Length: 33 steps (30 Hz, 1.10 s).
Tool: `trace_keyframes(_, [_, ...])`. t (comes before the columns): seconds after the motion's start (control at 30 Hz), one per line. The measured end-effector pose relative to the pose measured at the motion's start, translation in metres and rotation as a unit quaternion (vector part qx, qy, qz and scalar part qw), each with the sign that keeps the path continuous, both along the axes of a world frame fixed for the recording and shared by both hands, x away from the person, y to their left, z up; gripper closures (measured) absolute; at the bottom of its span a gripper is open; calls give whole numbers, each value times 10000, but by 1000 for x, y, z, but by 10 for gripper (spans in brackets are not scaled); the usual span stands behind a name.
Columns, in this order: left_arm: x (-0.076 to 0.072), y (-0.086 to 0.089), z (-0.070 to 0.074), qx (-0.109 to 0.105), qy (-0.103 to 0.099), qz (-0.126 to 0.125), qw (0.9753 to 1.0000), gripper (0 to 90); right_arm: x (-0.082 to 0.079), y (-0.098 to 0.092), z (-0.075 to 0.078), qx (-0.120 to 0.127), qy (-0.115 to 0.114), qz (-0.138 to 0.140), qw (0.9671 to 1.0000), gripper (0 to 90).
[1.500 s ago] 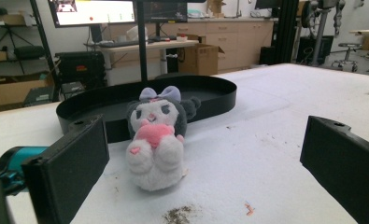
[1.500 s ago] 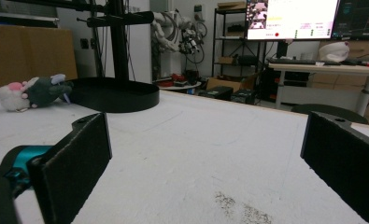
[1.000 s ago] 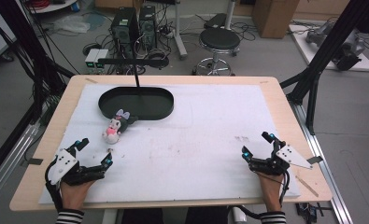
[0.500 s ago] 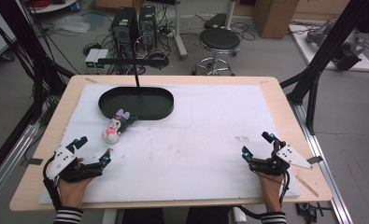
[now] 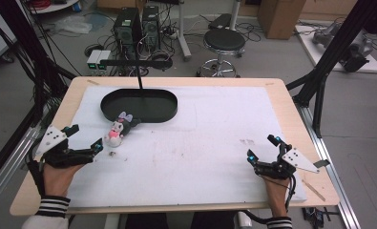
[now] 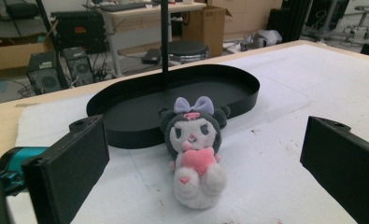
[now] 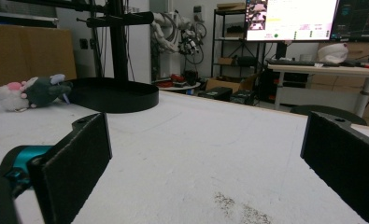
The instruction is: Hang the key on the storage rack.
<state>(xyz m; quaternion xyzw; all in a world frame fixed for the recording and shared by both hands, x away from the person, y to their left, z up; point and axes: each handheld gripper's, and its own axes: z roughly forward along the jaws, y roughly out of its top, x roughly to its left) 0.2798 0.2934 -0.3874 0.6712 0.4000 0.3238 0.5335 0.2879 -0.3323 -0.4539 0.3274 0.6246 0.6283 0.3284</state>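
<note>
Plush doll (image 6: 194,151) lies between the wide-open jaws of the left gripper (image 5: 83,141), not yet touched, on the white mat (image 5: 214,143) just beside the black tray (image 5: 139,105). Judging from this, the grasp comes next: slide forward until both jaws flank the soft body, then close gently. The right gripper (image 5: 262,151), also open, rests well apart.

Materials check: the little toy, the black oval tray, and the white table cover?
Toy: plush fabric, fuzzy matte pile, soft rounded seams. Tray: looks like thin sheet metal or hard plastic, matte black, with a crisp upright rim; can't tell which. Cover: white foam or felt-like sheet, matte, lightly textured and stained.
</note>
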Motion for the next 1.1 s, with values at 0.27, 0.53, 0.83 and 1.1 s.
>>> trace_keyframes(0.27, [17, -3, 23, 320, 592, -197, 9975, 17, 0, 0, 0, 27, 51, 2, 10000, 9])
trace_keyframes(0.53, [38, -19, 32, 638, 977, -450, 9921, 17, 0, 0, 0, -1, 74, 6, 10000, 9])
trace_keyframes(0.83, [62, -33, 39, 1084, 1694, -622, 9776, 17, -1, 1, 0, 7, 85, -1, 10000, 9])
trace_keyframes(1.1, [78, -38, 31, 1339, 2162, -439, 9661, 17, 0, 1, 0, 1, 86, -5, 10000, 9])
